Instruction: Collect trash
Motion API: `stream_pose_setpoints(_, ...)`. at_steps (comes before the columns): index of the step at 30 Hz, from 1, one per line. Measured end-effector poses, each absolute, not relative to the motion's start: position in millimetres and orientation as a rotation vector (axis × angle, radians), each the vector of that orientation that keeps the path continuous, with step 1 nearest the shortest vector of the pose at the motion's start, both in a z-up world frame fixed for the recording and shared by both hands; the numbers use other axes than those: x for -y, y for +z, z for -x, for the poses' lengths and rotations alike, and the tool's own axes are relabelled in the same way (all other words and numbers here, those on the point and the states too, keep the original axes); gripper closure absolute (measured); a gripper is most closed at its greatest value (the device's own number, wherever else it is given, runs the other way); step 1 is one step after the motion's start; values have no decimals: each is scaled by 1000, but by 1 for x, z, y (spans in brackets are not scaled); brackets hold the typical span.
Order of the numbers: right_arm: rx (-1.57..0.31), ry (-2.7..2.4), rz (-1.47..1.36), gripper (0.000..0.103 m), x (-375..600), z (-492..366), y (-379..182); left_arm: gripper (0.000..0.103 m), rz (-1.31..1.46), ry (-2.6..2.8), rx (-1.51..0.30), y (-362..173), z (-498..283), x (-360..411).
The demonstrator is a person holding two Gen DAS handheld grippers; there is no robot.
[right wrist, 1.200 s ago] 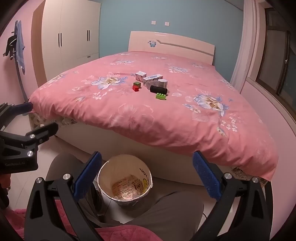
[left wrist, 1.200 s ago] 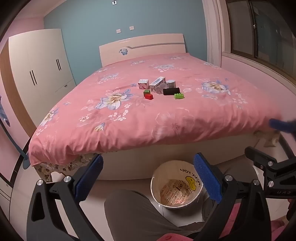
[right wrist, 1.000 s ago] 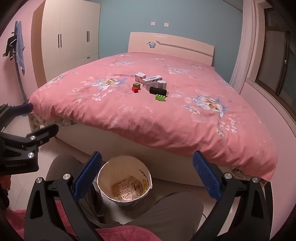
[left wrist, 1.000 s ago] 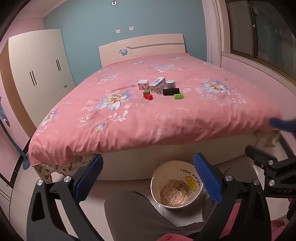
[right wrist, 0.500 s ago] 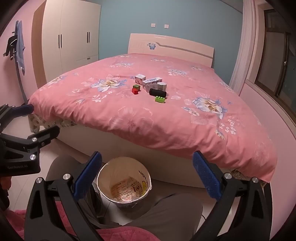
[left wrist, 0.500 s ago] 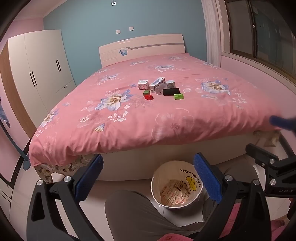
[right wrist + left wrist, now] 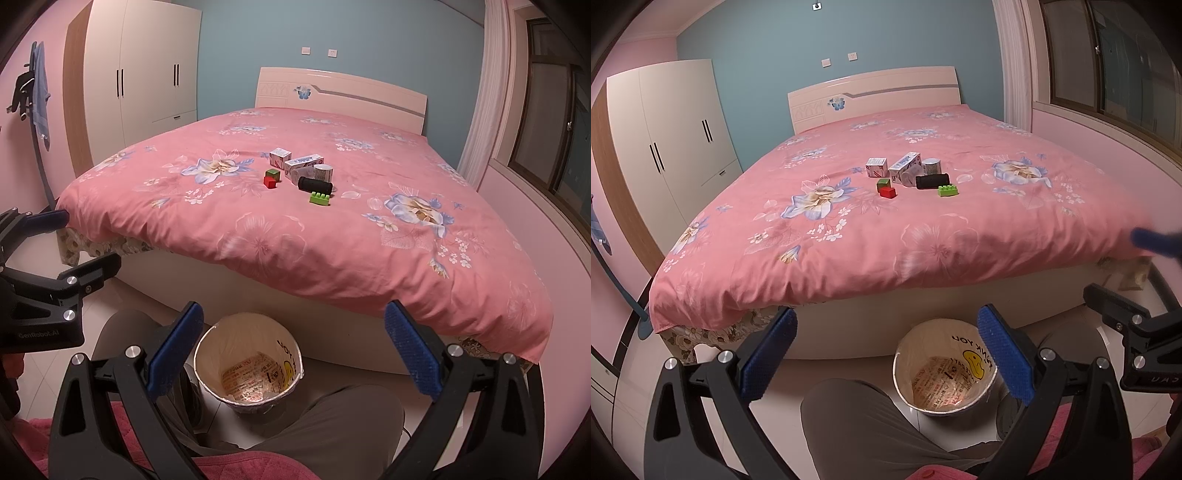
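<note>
Trash (image 7: 908, 173) lies in a small cluster at the middle of the bed (image 7: 960, 236), at twelve o'clock in both wrist views: two cartons (image 7: 303, 164), a tape roll (image 7: 323, 171), a black roll (image 7: 315, 184), a green brick (image 7: 320, 198), and a red block (image 7: 270, 181) touching a green block (image 7: 273, 174). The bin (image 7: 248, 363), lined and apparently holding printed wrappers, stands on the floor at the foot of the bed, between the person's knees, at six o'clock from the cluster. Left gripper (image 7: 886, 356) and right gripper (image 7: 293, 350) both hang low over the bin, jaws spread wide and holding nothing. No item on the bed is touched. Judgement: the collection is at its start, in the approach step. The next move calls for a long reach forward and up over the bed edge to the cluster, well apart from either gripper. The green brick, nearest and standing apart, looks the simplest first pick; the touching blocks would need separate grasps.
</note>
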State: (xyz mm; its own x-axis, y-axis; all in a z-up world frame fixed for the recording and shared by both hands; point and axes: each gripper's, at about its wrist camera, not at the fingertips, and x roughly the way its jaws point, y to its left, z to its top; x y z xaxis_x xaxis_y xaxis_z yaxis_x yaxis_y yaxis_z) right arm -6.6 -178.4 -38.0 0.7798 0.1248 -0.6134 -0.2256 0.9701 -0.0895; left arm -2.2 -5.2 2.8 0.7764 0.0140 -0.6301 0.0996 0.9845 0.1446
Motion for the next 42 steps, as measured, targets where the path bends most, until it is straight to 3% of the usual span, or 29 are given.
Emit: stream_pose_setpoints(42, -647, 193, 168, 7, 176, 6, -32, 3, -187, -50, -680, 0, -1, 6)
